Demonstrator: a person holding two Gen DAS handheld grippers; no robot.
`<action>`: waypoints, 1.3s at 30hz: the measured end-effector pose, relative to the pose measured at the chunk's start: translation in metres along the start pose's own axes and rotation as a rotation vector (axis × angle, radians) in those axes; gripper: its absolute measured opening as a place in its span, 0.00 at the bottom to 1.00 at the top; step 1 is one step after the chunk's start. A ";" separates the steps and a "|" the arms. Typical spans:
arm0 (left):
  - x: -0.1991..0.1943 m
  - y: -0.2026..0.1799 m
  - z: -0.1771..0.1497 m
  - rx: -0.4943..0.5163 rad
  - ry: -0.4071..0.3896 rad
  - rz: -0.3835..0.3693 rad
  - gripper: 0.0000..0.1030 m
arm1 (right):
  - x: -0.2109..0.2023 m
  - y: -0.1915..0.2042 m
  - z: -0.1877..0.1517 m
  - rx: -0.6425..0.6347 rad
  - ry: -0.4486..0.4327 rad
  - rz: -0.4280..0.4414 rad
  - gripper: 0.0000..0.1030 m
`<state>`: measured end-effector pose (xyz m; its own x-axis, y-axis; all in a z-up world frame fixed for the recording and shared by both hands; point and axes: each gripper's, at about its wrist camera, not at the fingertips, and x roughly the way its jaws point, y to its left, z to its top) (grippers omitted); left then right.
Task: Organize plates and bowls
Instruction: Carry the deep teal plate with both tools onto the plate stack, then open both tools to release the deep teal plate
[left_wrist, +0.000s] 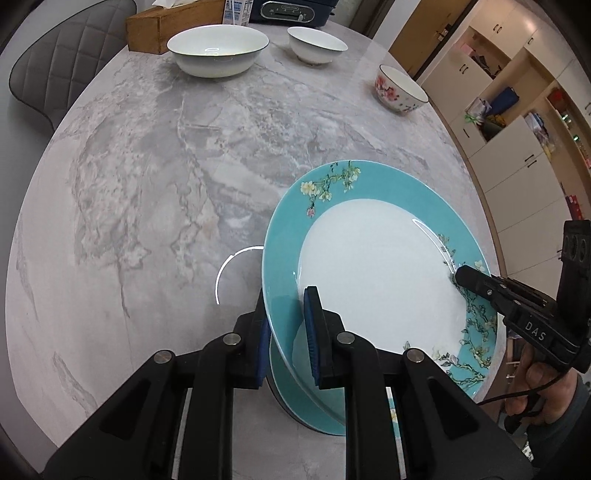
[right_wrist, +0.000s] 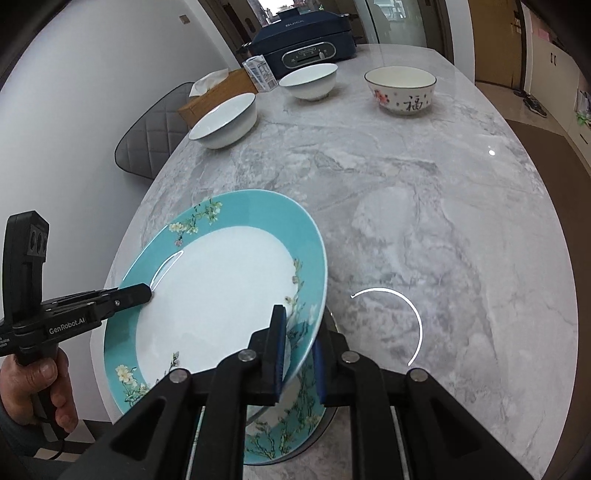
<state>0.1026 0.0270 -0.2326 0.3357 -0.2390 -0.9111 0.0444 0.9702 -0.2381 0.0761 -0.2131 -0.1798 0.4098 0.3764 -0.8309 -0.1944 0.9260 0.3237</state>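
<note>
A teal-rimmed plate with blossom pattern (left_wrist: 373, 266) (right_wrist: 221, 280) is held tilted above the marble table, over a second teal plate (left_wrist: 314, 406) (right_wrist: 291, 424) lying below it. My left gripper (left_wrist: 288, 332) is shut on the plate's left rim; it also shows in the right wrist view (right_wrist: 144, 293). My right gripper (right_wrist: 299, 343) is shut on the opposite rim; it also shows in the left wrist view (left_wrist: 460, 277). Far off stand a large white bowl (left_wrist: 218, 50) (right_wrist: 225, 122), a smaller white bowl (left_wrist: 317, 44) (right_wrist: 308, 81) and a flowered bowl (left_wrist: 400, 88) (right_wrist: 400, 90).
A wooden tissue box (left_wrist: 159, 26) (right_wrist: 218, 92), a small carton (right_wrist: 260, 72) and a dark blue cooker (right_wrist: 303, 44) stand at the table's far end. A grey chair (left_wrist: 62, 62) (right_wrist: 155, 136) is at the left side. Cabinets (left_wrist: 517, 122) line the right.
</note>
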 end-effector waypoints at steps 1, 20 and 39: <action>0.002 0.000 -0.004 0.004 0.002 0.001 0.15 | 0.001 0.000 -0.006 0.000 0.003 -0.005 0.14; 0.028 -0.004 -0.040 0.082 0.031 0.040 0.17 | 0.014 0.005 -0.052 -0.091 -0.003 -0.116 0.19; -0.012 0.016 -0.024 0.006 -0.064 -0.004 0.77 | -0.019 0.006 -0.039 -0.106 -0.096 -0.153 0.82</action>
<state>0.0770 0.0446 -0.2333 0.3953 -0.2405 -0.8865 0.0520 0.9694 -0.2398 0.0324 -0.2154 -0.1795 0.5237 0.2373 -0.8182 -0.2140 0.9663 0.1433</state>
